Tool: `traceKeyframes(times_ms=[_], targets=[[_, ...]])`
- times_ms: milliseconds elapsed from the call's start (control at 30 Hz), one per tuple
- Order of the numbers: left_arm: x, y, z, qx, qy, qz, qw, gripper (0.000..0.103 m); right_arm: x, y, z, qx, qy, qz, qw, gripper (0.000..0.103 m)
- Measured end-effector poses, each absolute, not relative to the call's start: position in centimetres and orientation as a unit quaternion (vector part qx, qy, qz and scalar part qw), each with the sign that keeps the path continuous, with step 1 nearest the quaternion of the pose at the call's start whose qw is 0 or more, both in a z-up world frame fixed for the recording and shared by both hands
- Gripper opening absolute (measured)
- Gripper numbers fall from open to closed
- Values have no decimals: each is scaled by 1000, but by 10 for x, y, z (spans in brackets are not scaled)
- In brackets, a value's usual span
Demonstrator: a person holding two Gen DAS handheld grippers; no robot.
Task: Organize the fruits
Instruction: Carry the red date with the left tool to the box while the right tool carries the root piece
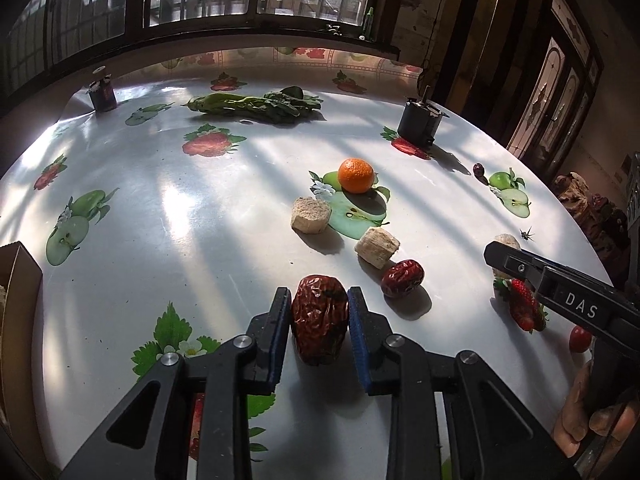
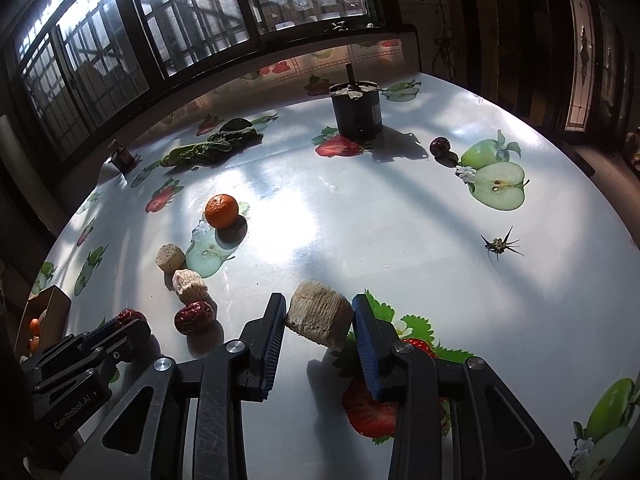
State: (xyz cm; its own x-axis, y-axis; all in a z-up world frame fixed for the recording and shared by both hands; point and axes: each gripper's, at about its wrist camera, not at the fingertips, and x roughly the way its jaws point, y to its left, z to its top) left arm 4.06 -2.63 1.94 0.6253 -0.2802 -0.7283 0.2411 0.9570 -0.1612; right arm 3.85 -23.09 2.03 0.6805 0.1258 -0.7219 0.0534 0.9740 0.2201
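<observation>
My left gripper (image 1: 319, 312) is shut on a wrinkled red date (image 1: 319, 324), held just above the table. My right gripper (image 2: 319, 320) is shut on a beige fibrous chunk (image 2: 319, 319), lifted off the table; it also shows at the right of the left wrist view (image 1: 504, 256). On the table lie an orange (image 1: 355, 175), two more beige chunks (image 1: 310, 215) (image 1: 377, 247), another red date (image 1: 402, 278), and a small dark date (image 1: 478, 170) far right. The left gripper shows at the lower left of the right wrist view (image 2: 132, 326).
A cardboard box (image 1: 18, 276) stands at the table's left edge; it holds orange fruit (image 2: 35, 326). Leafy greens (image 1: 256, 104) lie at the back. Two dark cylinders (image 1: 420, 122) (image 1: 103, 94) stand at the back. A spiky stem (image 2: 498, 245) lies right. The tablecloth (image 1: 160, 220) carries printed fruit.
</observation>
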Motion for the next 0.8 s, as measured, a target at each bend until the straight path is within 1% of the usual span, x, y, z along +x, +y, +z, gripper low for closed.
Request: traceKeyframes(times_ms=[200, 400, 533, 667, 800], targets=[[8, 6, 60, -68, 383, -137, 911, 27, 34, -229, 24, 111, 389, 27, 914, 36], [-40, 86, 87, -109, 371, -82, 918, 27, 24, -223, 27, 106, 373, 26, 921, 36], [-69, 155, 95, -127, 356, 8, 926, 27, 17, -208, 36, 78, 363, 25, 928, 36], [-94, 214, 97, -121, 338, 103, 928, 28, 6, -184, 57, 106, 367, 75, 921, 36], [-106, 259, 88, -132, 346, 160, 915, 28, -9, -138, 88, 111, 363, 146, 914, 37]])
